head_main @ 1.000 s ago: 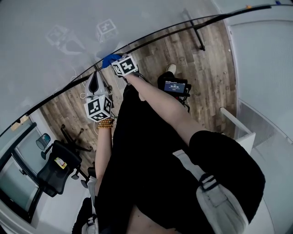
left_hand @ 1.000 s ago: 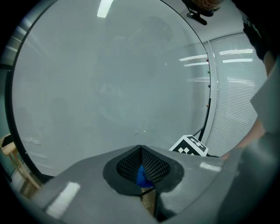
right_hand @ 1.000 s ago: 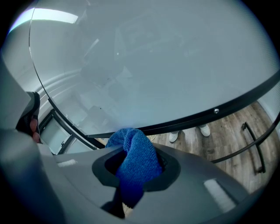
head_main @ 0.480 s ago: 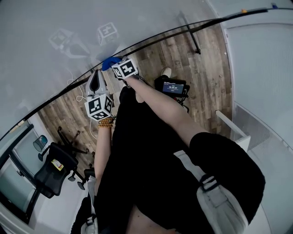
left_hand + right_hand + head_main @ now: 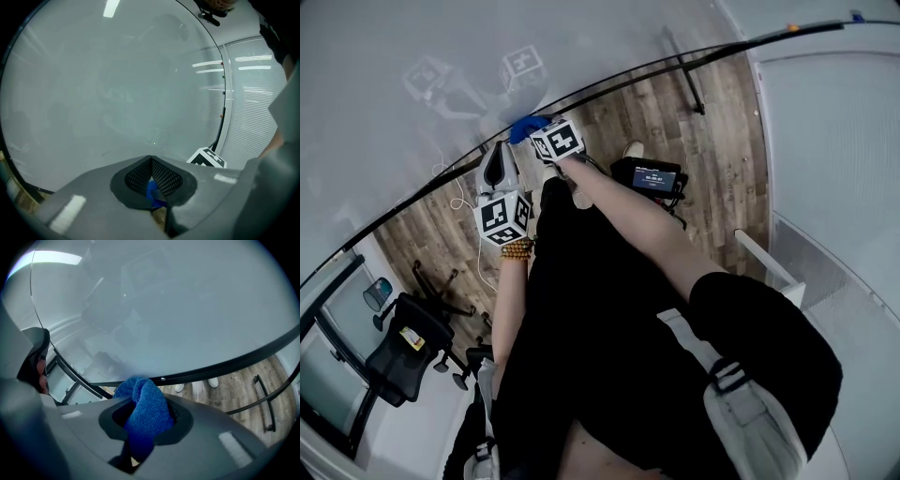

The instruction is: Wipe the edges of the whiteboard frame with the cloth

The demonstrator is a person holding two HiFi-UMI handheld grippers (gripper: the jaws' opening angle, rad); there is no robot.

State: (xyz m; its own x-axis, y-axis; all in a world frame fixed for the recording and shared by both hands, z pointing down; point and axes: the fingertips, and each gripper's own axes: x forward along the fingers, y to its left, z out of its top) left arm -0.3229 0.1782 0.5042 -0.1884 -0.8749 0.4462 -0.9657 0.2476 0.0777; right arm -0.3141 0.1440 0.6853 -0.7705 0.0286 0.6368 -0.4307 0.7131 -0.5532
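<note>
blue cloth [image 5: 526, 127]: bunched into a fold and standing up out of the jaws, its top right at the whiteboard's bottom rail; actual contact cannot be confirmed.
right gripper [image 5: 148, 420]: jaws clamped on the cloth, which fills the gap between them.
frame [image 5: 206, 371]: a dark bar, its long axis running side to side across the right gripper view, just beyond the cloth's top.
key relation: the rail lies straight ahead of the right gripper and crosswise to its jaws, so a wipe would likely travel sideways along the bar, not toward it.
nearer hand: the right one; its tool is at the rail.
left gripper [image 5: 151, 161]: jaws pressed together at the tips. a sliver of blue shows in the gap lower down, probably the cloth seen beyond. it sits just beside the right one, a little lower in the head view.
whiteboard [image 5: 178, 301]: pale, glossy, bare above the rail.
floor [image 5: 722, 141]: wood planks, below the board.
</note>
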